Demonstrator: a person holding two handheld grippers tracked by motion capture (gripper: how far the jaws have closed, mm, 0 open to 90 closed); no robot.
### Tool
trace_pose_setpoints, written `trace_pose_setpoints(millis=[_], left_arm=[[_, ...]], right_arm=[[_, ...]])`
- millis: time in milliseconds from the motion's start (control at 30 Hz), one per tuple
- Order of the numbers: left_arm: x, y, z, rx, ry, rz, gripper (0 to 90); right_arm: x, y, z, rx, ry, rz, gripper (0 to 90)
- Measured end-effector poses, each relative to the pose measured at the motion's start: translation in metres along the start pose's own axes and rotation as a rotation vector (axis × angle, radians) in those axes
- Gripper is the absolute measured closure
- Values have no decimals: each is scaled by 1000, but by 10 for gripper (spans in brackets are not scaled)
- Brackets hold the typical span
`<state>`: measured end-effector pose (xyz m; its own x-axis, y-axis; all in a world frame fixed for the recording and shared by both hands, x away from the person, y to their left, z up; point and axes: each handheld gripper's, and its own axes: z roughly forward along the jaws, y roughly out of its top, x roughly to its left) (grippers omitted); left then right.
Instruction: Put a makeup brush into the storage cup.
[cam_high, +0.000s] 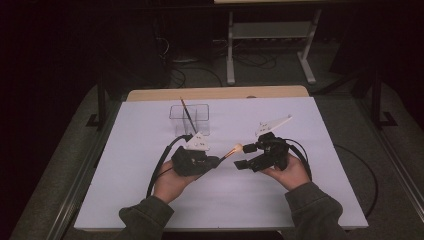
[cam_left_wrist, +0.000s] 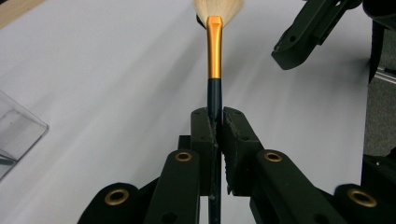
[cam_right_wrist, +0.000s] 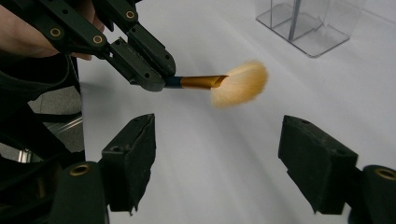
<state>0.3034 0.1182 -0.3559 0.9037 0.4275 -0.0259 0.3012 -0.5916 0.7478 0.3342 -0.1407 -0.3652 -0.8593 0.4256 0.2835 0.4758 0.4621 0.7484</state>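
A makeup brush (cam_high: 235, 149) with a dark handle, a gold ferrule (cam_left_wrist: 214, 51) and a pale fan of bristles (cam_right_wrist: 240, 84) is held off the white table. My left gripper (cam_high: 216, 161) is shut on its handle, and the pads meet around it in the left gripper view (cam_left_wrist: 218, 122). The bristles point toward my right gripper (cam_high: 244, 156). In the right gripper view its jaws (cam_right_wrist: 219, 135) stand wide open with nothing between them, and the brush head hangs just beyond and above the gap.
A clear plastic holder (cam_high: 190, 120) stands at the back middle of the table with a thin brush (cam_high: 187, 114) leaning in it. The white table top (cam_high: 280, 200) stretches around both hands. Cables trail from each gripper.
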Motion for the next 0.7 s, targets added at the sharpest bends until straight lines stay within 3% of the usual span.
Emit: trace_pose_setpoints(millis=[700], left_arm=[[-8,-2,5,-12,-35,41,830]], right_arm=[[-2,3,0,-19,101,12,489]])
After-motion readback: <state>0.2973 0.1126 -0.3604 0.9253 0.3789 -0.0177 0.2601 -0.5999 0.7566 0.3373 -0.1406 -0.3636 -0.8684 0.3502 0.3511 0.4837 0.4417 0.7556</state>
